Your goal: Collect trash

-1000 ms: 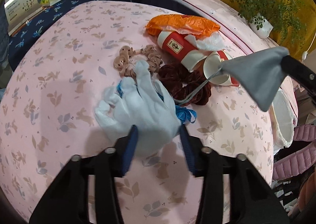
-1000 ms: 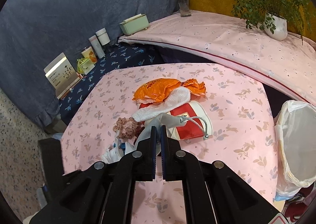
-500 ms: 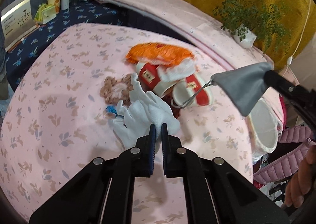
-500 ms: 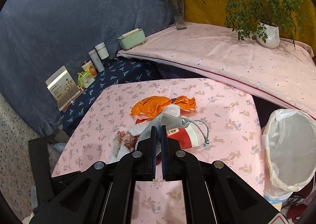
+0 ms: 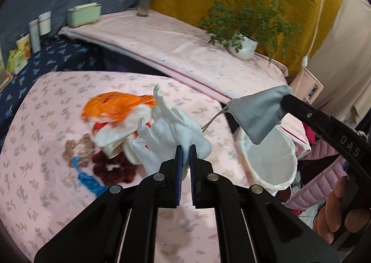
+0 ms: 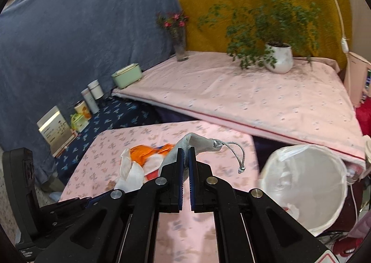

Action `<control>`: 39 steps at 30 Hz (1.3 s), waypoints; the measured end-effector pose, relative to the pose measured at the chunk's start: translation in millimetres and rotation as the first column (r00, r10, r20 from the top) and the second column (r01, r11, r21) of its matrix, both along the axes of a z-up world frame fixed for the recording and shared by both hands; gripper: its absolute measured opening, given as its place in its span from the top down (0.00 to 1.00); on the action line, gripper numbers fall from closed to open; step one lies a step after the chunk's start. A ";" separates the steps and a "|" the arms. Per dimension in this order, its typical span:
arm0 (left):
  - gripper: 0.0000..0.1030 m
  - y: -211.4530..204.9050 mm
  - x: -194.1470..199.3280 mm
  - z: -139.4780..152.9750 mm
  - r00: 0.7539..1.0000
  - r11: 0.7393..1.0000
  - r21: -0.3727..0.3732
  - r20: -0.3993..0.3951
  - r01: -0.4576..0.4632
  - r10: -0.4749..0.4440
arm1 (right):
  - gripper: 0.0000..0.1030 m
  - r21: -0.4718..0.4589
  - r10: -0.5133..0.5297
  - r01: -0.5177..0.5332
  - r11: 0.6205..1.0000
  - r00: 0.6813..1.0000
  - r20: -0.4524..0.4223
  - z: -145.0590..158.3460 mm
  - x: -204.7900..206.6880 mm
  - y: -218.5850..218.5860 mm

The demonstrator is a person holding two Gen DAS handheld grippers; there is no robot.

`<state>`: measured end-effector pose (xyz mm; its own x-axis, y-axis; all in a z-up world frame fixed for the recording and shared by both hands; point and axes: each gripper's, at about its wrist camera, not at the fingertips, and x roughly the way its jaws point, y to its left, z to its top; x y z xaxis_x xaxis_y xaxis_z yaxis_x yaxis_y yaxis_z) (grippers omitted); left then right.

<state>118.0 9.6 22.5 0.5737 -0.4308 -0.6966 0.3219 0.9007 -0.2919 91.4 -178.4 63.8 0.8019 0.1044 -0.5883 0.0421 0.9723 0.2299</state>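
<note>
My left gripper point(image 5: 185, 149) is shut on a white glove point(image 5: 171, 126), lifted clear of the pink floral table point(image 5: 41, 193). The glove point(image 6: 129, 173) also shows at the lower left of the right wrist view. My right gripper point(image 6: 185, 151) is shut on a grey drawstring pouch point(image 6: 197, 144), its cord dangling to the right. The same pouch point(image 5: 259, 112) hangs above the rim of a white-lined trash bin point(image 5: 271, 158) beside the table. The bin point(image 6: 303, 191) stands open at the right.
On the table lie an orange wrapper point(image 5: 116, 105), red-and-white paper cups point(image 5: 111, 133), a tan scrunchie point(image 5: 78, 149), a maroon scrunchie point(image 5: 113, 167) and a blue scrap point(image 5: 85, 177). A potted plant point(image 6: 278, 56), vase point(image 6: 179, 42) and green box point(image 6: 127, 75) sit on the far ledge.
My left gripper shut on the white glove and lifted it off the table, uncovering the scrunchies and blue scrap. My right gripper rose with the pouch and swung toward the bin.
</note>
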 end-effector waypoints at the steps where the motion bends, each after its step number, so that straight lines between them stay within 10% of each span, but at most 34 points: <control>1: 0.95 -8.3 1.0 0.8 1.000 1.000 0.003 0.004 0.016 -0.016 | 0.96 -0.007 -0.021 0.021 1.000 1.000 0.001 0.3 -1.5 -10.5; 16: 0.94 -155.0 -2.6 -2.4 0.961 0.961 0.011 0.024 0.276 -0.277 | 0.96 -0.052 -0.268 0.264 0.963 0.960 -0.084 -33.9 -23.0 -135.7; 30: 0.92 -215.6 6.5 -27.9 0.941 0.941 0.013 -0.039 0.338 -0.337 | 0.95 -0.035 -0.345 0.344 0.938 0.926 -0.153 -66.9 -25.8 -182.8; 34: 0.59 -215.0 10.5 -31.0 0.948 0.950 -0.006 -0.061 0.312 -0.312 | 0.89 -0.027 -0.361 0.362 0.932 0.920 -0.153 -66.4 -26.3 -186.8; 39: 0.51 -209.4 11.7 -30.7 0.959 0.960 0.014 -0.052 0.278 -0.277 | 0.82 -0.018 -0.366 0.367 0.930 0.919 -0.145 -63.8 -26.3 -184.9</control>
